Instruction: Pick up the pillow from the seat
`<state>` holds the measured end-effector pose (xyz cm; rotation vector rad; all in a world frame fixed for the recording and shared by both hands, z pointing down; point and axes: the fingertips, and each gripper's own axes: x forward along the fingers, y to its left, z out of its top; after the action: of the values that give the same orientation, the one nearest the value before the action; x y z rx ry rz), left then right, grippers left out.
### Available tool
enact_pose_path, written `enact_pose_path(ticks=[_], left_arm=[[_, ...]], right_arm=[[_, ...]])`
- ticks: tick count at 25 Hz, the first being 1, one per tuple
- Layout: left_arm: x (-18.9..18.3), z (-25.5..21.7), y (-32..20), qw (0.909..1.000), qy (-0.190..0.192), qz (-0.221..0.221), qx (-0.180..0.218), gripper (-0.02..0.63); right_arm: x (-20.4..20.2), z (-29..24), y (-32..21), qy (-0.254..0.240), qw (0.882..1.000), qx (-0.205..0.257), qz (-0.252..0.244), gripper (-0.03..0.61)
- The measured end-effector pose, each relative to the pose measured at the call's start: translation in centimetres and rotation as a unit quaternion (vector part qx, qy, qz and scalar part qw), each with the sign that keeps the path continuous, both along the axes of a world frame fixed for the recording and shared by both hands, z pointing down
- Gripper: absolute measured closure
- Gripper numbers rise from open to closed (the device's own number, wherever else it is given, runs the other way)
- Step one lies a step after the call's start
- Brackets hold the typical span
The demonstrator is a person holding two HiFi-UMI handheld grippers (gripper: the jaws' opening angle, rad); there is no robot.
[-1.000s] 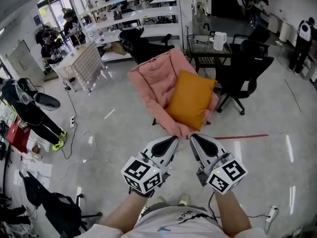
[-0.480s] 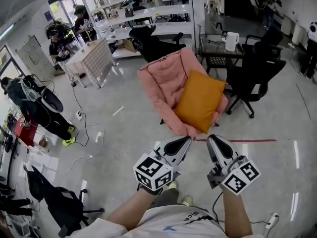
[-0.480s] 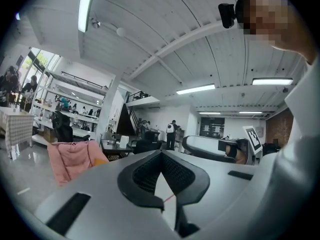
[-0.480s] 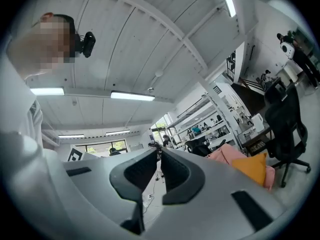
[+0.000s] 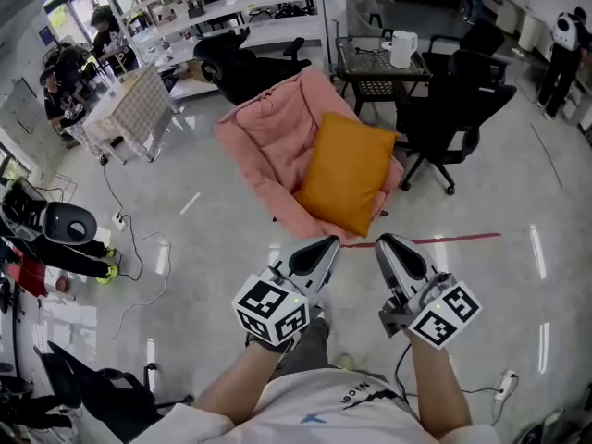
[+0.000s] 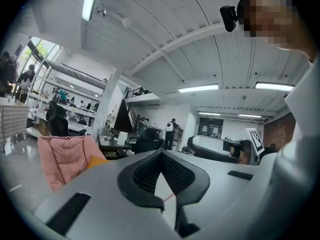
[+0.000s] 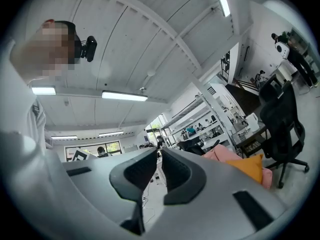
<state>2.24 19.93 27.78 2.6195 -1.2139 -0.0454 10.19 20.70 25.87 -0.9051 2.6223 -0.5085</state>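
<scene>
An orange pillow (image 5: 345, 171) leans on the seat of a pink padded chair (image 5: 268, 137) in the head view. It shows small in the left gripper view as an orange pillow (image 6: 95, 161) and in the right gripper view as an orange pillow (image 7: 247, 167). My left gripper (image 5: 324, 248) and right gripper (image 5: 388, 245) are held side by side above the floor, just short of the chair's front edge. Both are shut with nothing between the jaws, and neither touches the pillow.
Black office chairs (image 5: 453, 109) stand right of the pink chair, beside a small table (image 5: 370, 63) with a white kettle (image 5: 400, 48). Shelving (image 5: 222, 7) and people stand at the back. Cables (image 5: 129, 257) and a red floor line (image 5: 462, 240) lie on the grey floor.
The view has shifted and the chair with the pillow now sits closer above the grippers. Both grippers stay shut and side by side.
</scene>
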Motion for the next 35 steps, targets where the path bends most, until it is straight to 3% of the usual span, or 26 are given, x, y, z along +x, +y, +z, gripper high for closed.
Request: enact_pose_path(ticks=[13,16,20,26,35], left_arm=[[-5.8,6.0,-18.6,0.9983,-0.009,0.024,-0.052,0.603],[-6.6,7.7,-22.2,0.9973,-0.012,0.034,-0.063,0.603],[-6.9,10.2,-26.5,0.9954,-0.011,0.046,-0.084,0.603],[-6.2,16.0,-32.2,0.9889,-0.023,0.051,-0.138,0.603],[-4.9,26.6,-43.0,0.9774,-0.032,0.011,-0.209,0.603]], right_arm=[[-4.9,6.5,-17.9,0.027,0.997,-0.075,0.027,0.553],[-5.6,8.5,-21.5,0.027,0.993,-0.105,0.035,0.463],[-5.8,10.8,-25.3,0.039,0.990,-0.126,0.052,0.442],[-3.2,17.3,-30.7,0.057,0.979,-0.177,0.083,0.419],[3.2,30.5,-41.5,0.069,0.953,-0.278,0.102,0.352]])
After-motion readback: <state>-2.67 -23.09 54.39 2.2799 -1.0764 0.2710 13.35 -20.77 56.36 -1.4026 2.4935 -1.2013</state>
